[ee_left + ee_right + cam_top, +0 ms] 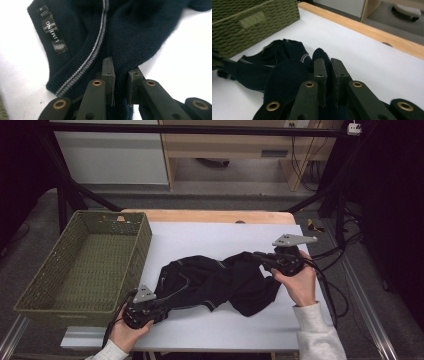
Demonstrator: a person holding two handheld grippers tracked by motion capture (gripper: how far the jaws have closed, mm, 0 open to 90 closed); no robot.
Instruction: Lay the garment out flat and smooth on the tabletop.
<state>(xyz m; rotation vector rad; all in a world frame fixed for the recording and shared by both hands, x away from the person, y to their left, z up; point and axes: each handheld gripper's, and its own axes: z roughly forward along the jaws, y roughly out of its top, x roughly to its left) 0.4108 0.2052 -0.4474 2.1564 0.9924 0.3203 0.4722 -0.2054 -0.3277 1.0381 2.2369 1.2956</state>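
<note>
The dark sweater (215, 282) was stretched diagonally across the desk (200, 237), its long axis running from the near-left edge, pinched by the left fingers (109, 72), to the right side, clamped by the right fingers (319, 72).

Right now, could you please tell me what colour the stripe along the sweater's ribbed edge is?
Grey, on the dark navy sweater; the stripe shows best in the left gripper view.

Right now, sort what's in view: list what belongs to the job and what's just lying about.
In the job:
navy sweater
left gripper, clamped on it
right gripper, clamped on it
woven basket

Lying about:
cables
wooden cabinet
</note>
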